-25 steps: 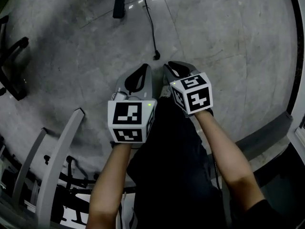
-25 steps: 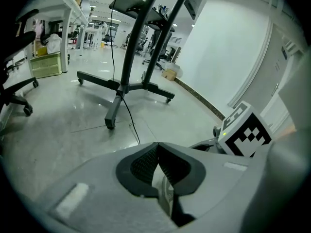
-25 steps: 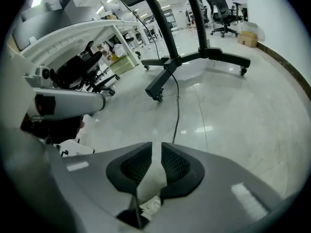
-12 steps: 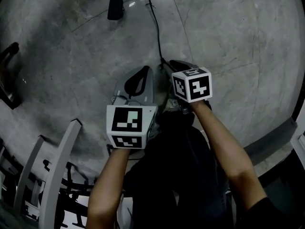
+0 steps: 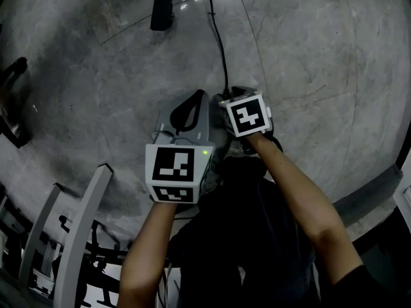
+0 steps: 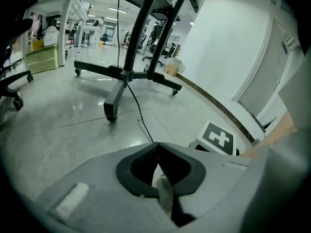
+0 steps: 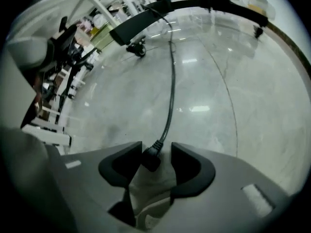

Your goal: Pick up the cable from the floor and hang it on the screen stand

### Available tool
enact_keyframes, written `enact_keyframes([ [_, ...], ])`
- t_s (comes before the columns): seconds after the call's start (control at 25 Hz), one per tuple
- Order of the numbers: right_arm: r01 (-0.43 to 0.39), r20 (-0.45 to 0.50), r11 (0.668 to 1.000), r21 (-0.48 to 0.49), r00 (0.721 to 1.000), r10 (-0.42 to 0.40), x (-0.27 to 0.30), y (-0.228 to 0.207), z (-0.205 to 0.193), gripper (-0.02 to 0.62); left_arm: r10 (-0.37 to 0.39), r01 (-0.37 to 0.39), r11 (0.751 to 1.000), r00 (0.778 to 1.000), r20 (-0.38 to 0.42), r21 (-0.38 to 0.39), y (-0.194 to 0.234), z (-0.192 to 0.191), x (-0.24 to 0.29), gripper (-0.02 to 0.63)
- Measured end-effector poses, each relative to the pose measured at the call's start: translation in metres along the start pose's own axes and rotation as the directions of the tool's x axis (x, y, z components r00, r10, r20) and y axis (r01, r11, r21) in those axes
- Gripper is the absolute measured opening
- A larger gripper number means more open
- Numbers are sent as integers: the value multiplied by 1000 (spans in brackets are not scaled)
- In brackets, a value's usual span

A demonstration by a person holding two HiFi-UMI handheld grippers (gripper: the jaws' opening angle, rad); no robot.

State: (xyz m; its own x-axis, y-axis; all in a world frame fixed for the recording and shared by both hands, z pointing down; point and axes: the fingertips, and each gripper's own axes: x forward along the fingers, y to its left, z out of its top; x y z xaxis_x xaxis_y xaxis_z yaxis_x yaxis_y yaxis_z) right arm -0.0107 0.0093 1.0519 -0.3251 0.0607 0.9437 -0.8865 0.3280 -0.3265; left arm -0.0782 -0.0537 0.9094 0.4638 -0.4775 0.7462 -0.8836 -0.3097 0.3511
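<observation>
A black cable [image 5: 219, 38] lies on the grey floor and runs from the screen stand toward me. Its plug end [image 7: 149, 158] sits between the jaws of my right gripper [image 7: 156, 152], which are opening; the pads do not press on it. In the head view the right gripper [image 5: 227, 97] is lowered over the cable end, its marker cube on top. My left gripper [image 5: 191, 104] hangs just to its left, shut and empty, and is shown shut in its own view [image 6: 156, 153]. The screen stand's black wheeled leg [image 5: 161, 5] stands farther off, its base [image 6: 127, 74] ahead.
A grey metal frame [image 5: 77, 236] is at the lower left. A black chair base [image 5: 13, 111] stands at the left edge. A dark skirting [image 5: 363, 185] runs along the wall at the right. White shelving [image 7: 53, 106] stands to the left.
My right gripper has moved forward and left onto the cable's end, and its jaws have spread round the plug. The left gripper has barely moved.
</observation>
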Motion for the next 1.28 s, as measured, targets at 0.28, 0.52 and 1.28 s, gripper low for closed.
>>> enact_keyframes([
  [0.28, 114, -47, 951, -288, 990, -133, 11, -1, -8, 137, 4, -4, 1000, 1000, 4, -2, 4, -1, -4, 2],
  [0.52, 181, -9, 886, -428, 979, -204, -7, -15, -9, 123, 5, -5, 1000, 1000, -5, -3, 2, -6, -12, 2],
  [1.28, 343, 203, 659, -669, 938, -282, -201, -20, 13, 120, -105, 119, 983, 989, -101, 142, -71, 63, -28, 67],
])
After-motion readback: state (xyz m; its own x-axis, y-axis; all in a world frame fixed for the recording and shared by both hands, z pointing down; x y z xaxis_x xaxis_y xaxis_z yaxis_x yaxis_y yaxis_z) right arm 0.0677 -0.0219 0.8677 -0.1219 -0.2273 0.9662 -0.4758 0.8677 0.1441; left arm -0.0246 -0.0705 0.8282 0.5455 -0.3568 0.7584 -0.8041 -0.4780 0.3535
